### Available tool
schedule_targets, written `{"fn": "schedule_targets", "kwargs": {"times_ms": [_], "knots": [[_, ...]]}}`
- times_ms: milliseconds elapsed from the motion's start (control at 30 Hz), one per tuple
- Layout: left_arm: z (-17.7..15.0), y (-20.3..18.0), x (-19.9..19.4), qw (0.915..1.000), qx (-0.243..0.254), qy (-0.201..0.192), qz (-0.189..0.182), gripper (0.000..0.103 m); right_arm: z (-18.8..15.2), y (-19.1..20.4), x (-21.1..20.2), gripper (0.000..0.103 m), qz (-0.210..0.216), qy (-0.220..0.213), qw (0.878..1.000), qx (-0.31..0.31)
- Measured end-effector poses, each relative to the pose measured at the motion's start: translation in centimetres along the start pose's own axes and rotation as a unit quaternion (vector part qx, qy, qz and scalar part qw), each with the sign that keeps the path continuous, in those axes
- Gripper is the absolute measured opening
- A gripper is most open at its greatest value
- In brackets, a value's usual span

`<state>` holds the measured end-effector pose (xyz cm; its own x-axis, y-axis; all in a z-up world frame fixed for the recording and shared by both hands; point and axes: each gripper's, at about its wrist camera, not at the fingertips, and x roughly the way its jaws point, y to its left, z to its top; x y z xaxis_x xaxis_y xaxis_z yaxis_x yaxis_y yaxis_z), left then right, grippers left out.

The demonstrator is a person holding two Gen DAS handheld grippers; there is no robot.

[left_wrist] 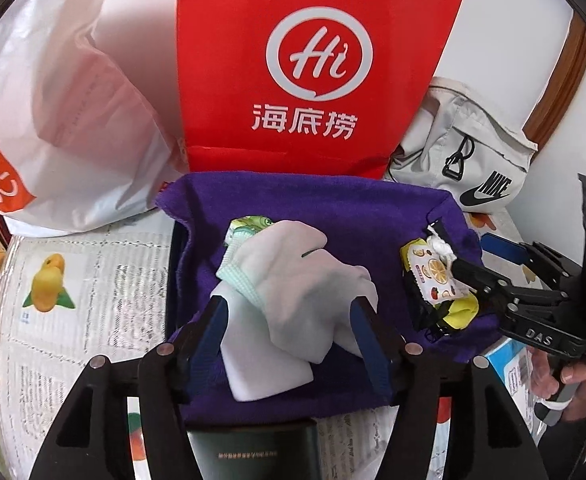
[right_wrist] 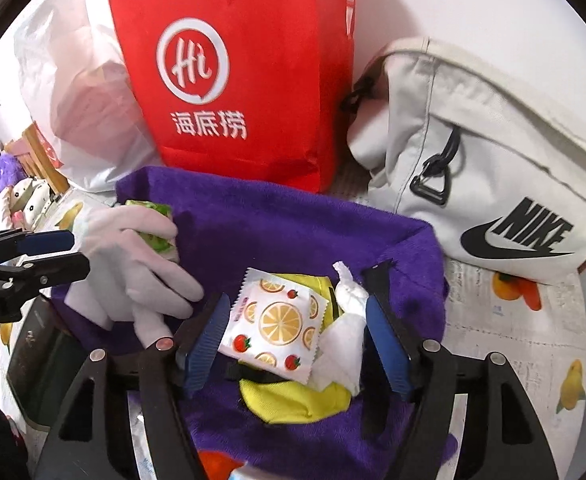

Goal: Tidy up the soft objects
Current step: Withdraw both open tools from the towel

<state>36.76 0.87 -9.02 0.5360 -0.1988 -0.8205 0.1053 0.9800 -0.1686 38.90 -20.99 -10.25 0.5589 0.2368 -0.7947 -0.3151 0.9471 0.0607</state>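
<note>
Left gripper (left_wrist: 291, 322) jaws open around white glove (left_wrist: 293, 276); right gripper (right_wrist: 297, 334) jaws open around fruit-print packet (right_wrist: 277, 320), both on purple towel (right_wrist: 293, 220).

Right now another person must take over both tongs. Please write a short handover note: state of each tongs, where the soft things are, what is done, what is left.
Left tongs: open, astride the white glove; pads do not press it.
Right tongs: open, around the fruit-print packet and the white tissue; nothing gripped.
Both piles lie in the purple plush bin. The packet lies on something yellow; a green-print item lies beside the glove.
Done: these soft things appear set down in the bin.
Left: probably draw both tongs back clear. Whether the red bag, white plastic bag or Nike bag must be sorted, I cannot tell.
</note>
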Motion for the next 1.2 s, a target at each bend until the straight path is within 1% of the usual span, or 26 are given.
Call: {"fn": "schedule_targets", "kwargs": {"times_ms": [133, 233, 267, 300, 333, 400, 533, 633, 733, 867, 933, 1000, 1067, 1200], "knots": [[-0.3, 0.2, -1.0, 0.9999, -0.003, -0.005, 0.013, 0.062, -0.8, 0.4, -2.4, 0.07, 0.0, -0.019, 1.0, 0.005], [-0.5, 0.4, -1.6, 0.9998, -0.009, -0.007, 0.017, 0.062, -1.7, 0.8, -4.1, 0.07, 0.007, -0.022, 1.0, 0.014], [-0.7, 0.5, -1.8, 0.9998, -0.011, -0.005, 0.016, 0.063, -1.9, 1.0, -4.2, 0.07, 0.008, -0.023, 1.0, 0.016], [-0.8, 0.6, -2.0, 0.9998, -0.015, -0.004, 0.011, 0.068, -2.3, 1.3, -4.7, 0.07, 0.008, -0.024, 0.999, 0.019], [-1.0, 0.7, -2.3, 0.9998, -0.019, -0.003, 0.006, 0.07, -2.6, 1.4, -5.1, 0.07, 0.009, -0.025, 0.999, 0.022], [-1.4, 0.9, -3.0, 0.9996, -0.027, -0.008, -0.004, 0.07, -3.3, 1.9, -5.9, 0.07, 0.017, -0.024, 0.999, 0.023], [-2.5, 1.2, -4.6, 0.9994, -0.032, -0.015, -0.004, 0.07, -4.8, 3.2, -7.2, 0.07, 0.031, -0.02, 0.999, 0.018], [-3.5, 1.6, -6.2, 0.9989, -0.038, -0.024, -0.012, 0.07, -6.3, 4.7, -8.0, 0.07, 0.046, -0.016, 0.999, 0.015], [-4.6, 1.9, -7.6, 0.9984, -0.039, -0.034, -0.021, 0.07, -7.5, 6.3, -8.4, 0.07, 0.057, -0.008, 0.998, 0.007], [-6.3, 2.6, -9.5, 0.998, -0.038, -0.05, -0.011, 0.07, -9.6, 8.7, -8.7, 0.071, 0.072, 0.005, 0.997, -0.005], [-7.3, 3.0, -10.4, 0.9979, -0.035, -0.053, -0.008, 0.07, -10.7, 9.7, -8.4, 0.073, 0.075, 0.018, 0.997, -0.012], [-8.6, 3.8, -11.4, 0.9971, -0.042, -0.061, -0.014, 0.07, -11.8, 10.6, -8.0, 0.074, 0.08, 0.029, 0.996, -0.021], [-9.7, 4.5, -12.0, 0.9969, -0.048, -0.061, -0.018, 0.07, -12.6, 11.4, -7.4, 0.074, 0.082, 0.039, 0.996, -0.026], [-11.8, 5.7, -12.5, 0.9966, -0.054, -0.061, -0.009, 0.07, -13.7, 12.4, -5.7, 0.074, 0.07, 0.06, 0.995, -0.032]]}}
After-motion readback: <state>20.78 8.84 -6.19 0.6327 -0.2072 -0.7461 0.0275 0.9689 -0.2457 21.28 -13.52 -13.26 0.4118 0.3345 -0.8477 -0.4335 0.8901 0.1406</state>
